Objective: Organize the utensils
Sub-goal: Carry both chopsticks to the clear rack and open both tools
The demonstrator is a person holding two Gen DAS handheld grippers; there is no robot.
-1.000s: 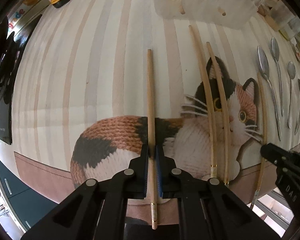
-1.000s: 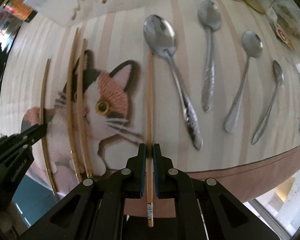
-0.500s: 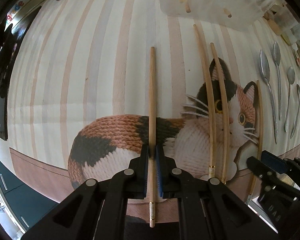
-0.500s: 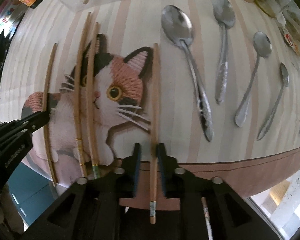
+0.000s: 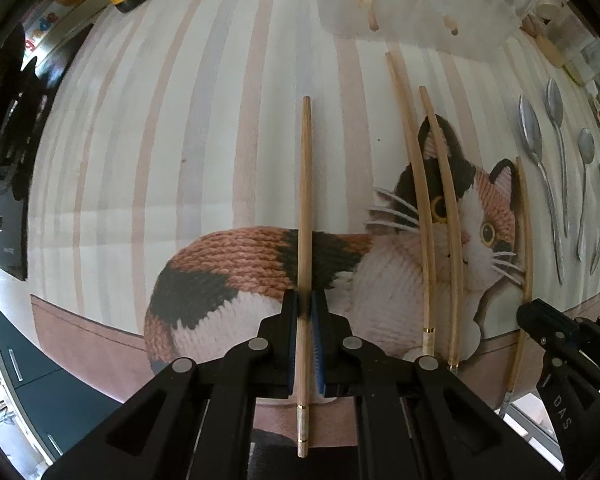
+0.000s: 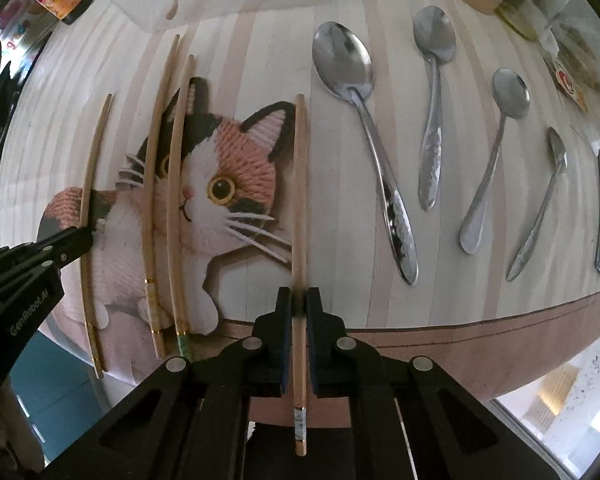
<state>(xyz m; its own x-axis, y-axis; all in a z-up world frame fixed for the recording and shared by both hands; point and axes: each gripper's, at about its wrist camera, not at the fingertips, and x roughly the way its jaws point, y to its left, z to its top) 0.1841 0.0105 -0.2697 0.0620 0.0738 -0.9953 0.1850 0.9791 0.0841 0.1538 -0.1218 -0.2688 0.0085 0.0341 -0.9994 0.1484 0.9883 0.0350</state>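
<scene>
Both clamped, left gripper (image 5: pixel 305 308) and right gripper (image 6: pixel 299 304), each on one chopstick (image 5: pixel 305 216) (image 6: pixel 299 184); risk of slipping out crooked if tilted.

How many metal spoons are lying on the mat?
4, in a row right of the chopsticks: a large spoon nearest them, then a second, a third, and the smallest. More may lie outside the view.

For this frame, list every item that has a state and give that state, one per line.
left gripper: shut on a chopstick.
right gripper: shut on another chopstick.
left-held chopstick: clamped near its butt end.
right-held chopstick: clamped near its butt end.
two loose chopsticks: lying side by side on the cat mat.
four spoons: lying bowl-up, untouched.
</scene>
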